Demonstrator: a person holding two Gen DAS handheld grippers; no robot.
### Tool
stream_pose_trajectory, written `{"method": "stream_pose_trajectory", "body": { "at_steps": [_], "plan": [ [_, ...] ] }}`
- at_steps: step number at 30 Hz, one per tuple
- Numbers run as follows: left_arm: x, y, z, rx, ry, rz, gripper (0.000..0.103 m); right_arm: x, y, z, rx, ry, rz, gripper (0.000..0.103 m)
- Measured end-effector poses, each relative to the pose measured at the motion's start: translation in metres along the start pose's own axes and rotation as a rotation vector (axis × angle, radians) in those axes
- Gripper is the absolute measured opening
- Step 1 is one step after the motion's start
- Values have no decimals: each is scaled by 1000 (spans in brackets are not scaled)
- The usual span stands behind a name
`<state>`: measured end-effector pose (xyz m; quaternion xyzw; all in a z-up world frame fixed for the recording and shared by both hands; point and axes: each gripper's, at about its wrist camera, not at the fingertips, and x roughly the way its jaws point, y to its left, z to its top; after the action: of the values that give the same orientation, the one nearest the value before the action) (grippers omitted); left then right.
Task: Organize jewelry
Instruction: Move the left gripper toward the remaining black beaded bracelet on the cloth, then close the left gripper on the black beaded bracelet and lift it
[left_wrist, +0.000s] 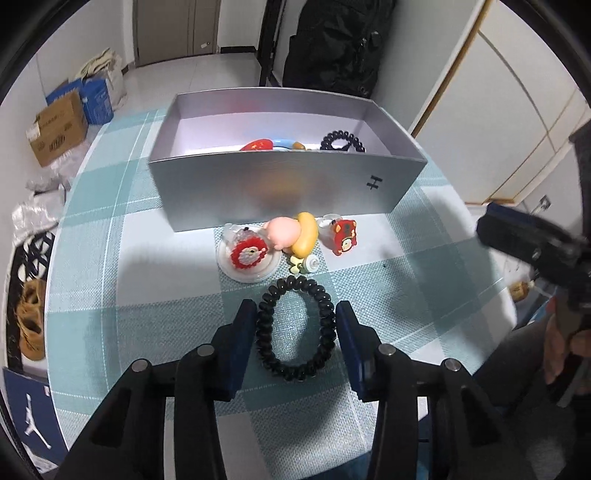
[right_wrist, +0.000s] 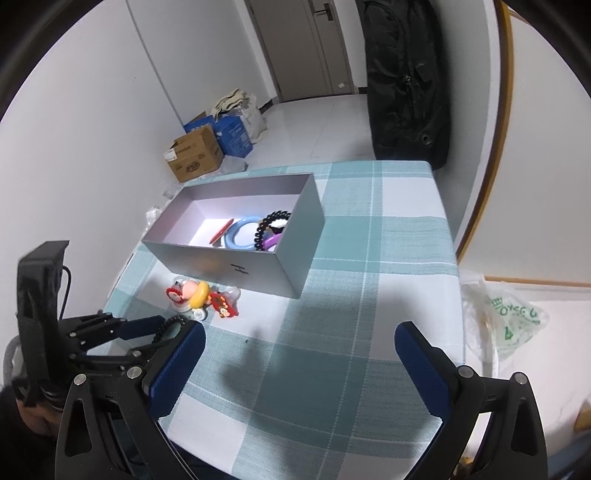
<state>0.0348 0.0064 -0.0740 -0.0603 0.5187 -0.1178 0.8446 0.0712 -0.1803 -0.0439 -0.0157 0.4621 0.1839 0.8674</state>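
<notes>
A black spiral hair tie (left_wrist: 297, 328) lies on the checked tablecloth between the two fingers of my left gripper (left_wrist: 295, 317). Both pads touch its sides, so the gripper is shut on it. Beyond it lie small trinkets: a red round charm on a clear disc (left_wrist: 247, 256), a pink and yellow figure (left_wrist: 295, 234) and a red charm (left_wrist: 343, 236). Behind them stands a grey open box (left_wrist: 288, 184) holding bracelets and a black coil (left_wrist: 341, 140). My right gripper (right_wrist: 299, 343) is open and empty above the cloth, right of the left gripper (right_wrist: 166, 328).
The table edge (right_wrist: 458, 280) runs along the right. Cardboard boxes (right_wrist: 195, 155) and bags sit on the floor to the left. A black bag (right_wrist: 406, 81) hangs behind the table. A plastic bag (right_wrist: 509, 317) lies at the right.
</notes>
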Motion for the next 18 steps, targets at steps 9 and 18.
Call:
{"method": "stream_pose_trajectory", "body": {
  "at_steps": [9, 18],
  "plan": [
    [-32, 9, 9, -61, -96, -85, 38, 21, 25, -1, -76, 48, 31, 91],
    [-56, 22, 16, -103, -189, -116, 38, 53, 51, 7, -98, 110, 73, 72]
  ]
}}
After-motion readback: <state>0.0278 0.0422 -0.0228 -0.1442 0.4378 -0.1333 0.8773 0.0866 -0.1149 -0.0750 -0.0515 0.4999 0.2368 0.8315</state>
